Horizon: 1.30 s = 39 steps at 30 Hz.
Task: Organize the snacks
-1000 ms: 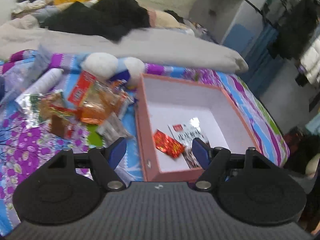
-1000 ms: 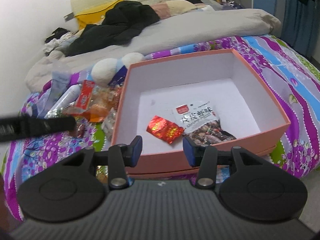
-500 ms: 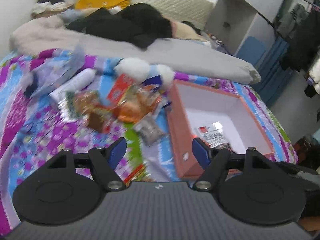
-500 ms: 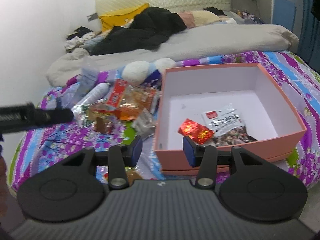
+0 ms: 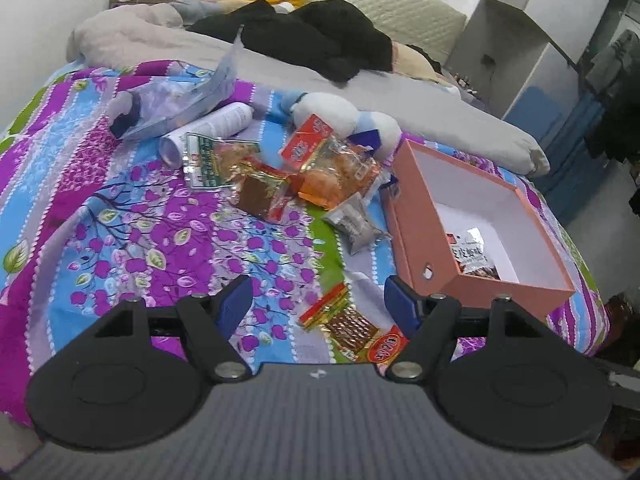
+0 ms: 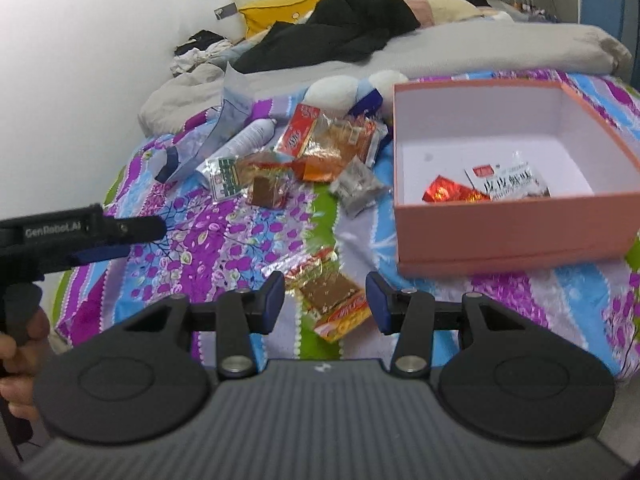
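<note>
A pink box [image 6: 508, 236] stands open on the bed at the right, and it also shows in the left wrist view [image 5: 416, 216]. Inside lie a red foil packet [image 6: 450, 194] and a white snack bag [image 6: 508, 184]. Several snack packets [image 6: 320, 152] lie in a pile left of the box. A brown and red packet [image 6: 336, 300] lies between the fingertips of my open right gripper [image 6: 326, 300]; contact is unclear. My left gripper [image 5: 318, 304] is open and empty above the same packet [image 5: 352, 326]. The left gripper also shows at the left edge of the right wrist view [image 6: 92, 236].
A white tube [image 5: 208, 128], a clear plastic bag [image 5: 180, 100] and a white plush toy [image 5: 344, 116] lie beyond the snacks. A grey duvet [image 5: 420, 112] and black clothes [image 5: 320, 40] cover the far bed. The bed's edge runs just below the grippers.
Both grippers have pulled back and swung left, away from the box and toward the loose snacks. The brown and red packet has come into view between the fingers. Both stay open.
</note>
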Available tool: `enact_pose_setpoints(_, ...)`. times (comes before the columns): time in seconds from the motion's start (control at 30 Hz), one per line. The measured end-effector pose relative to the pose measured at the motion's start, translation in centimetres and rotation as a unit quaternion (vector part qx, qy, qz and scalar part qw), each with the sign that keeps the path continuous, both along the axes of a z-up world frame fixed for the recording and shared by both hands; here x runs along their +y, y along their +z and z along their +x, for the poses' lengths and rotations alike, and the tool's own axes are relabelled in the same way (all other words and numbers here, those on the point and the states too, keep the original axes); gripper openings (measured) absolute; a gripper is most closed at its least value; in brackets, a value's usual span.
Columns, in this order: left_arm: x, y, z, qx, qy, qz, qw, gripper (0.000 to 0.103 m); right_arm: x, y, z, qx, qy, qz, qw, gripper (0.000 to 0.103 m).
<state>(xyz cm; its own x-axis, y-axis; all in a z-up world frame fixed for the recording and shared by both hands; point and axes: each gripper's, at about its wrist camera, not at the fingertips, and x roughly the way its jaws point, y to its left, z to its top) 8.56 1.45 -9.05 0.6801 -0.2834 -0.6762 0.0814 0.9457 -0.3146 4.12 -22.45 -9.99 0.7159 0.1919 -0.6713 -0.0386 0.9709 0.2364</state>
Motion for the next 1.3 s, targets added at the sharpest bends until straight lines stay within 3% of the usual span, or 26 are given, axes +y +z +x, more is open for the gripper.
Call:
enact_pose_setpoints(0.03,-0.3,-0.1,0.1,0.000,-0.006,0.000,1.0000,0.077,-0.1,-0.2,0.0,0.005,-0.002,0.002,1.000,0.050)
enact_pose_setpoints(0.1,-1.0,-0.2,0.5,0.000,-0.016,0.001,0.9999,0.077,-0.3,-0.7,-0.1,0.009,-0.009,0.006,1.000,0.071)
enact_pose_setpoints(0.17,-1.7,-0.4,0.9,0.002,-0.025,0.000,0.9997,0.077,-0.5,-1.1,0.0,0.012,-0.014,0.012,1.000,0.073)
enact_pose_setpoints(0.63,-4.9,-4.4,8.8,0.052,-0.070,-0.043,0.9953,0.076,-2.2,-6.0,3.4,0.081,-0.033,0.066,0.994,0.073)
enact_pose_setpoints(1.13,-7.8,-12.6,21.5,0.135,-0.077,-0.096,0.9832,0.075,-2.8,-12.0,9.5,0.157,-0.021,0.106,0.982,0.072)
enact_pose_setpoints(1.27,-8.8,-14.4,24.0,0.148,-0.080,-0.105,0.9801,0.071,-2.9,-12.6,10.2,0.167,-0.032,0.110,0.979,0.062)
enact_pose_setpoints(1.3,-9.1,-14.7,24.6,0.149,-0.080,-0.107,0.9797,0.070,-3.0,-12.6,10.3,0.168,-0.036,0.106,0.979,0.055)
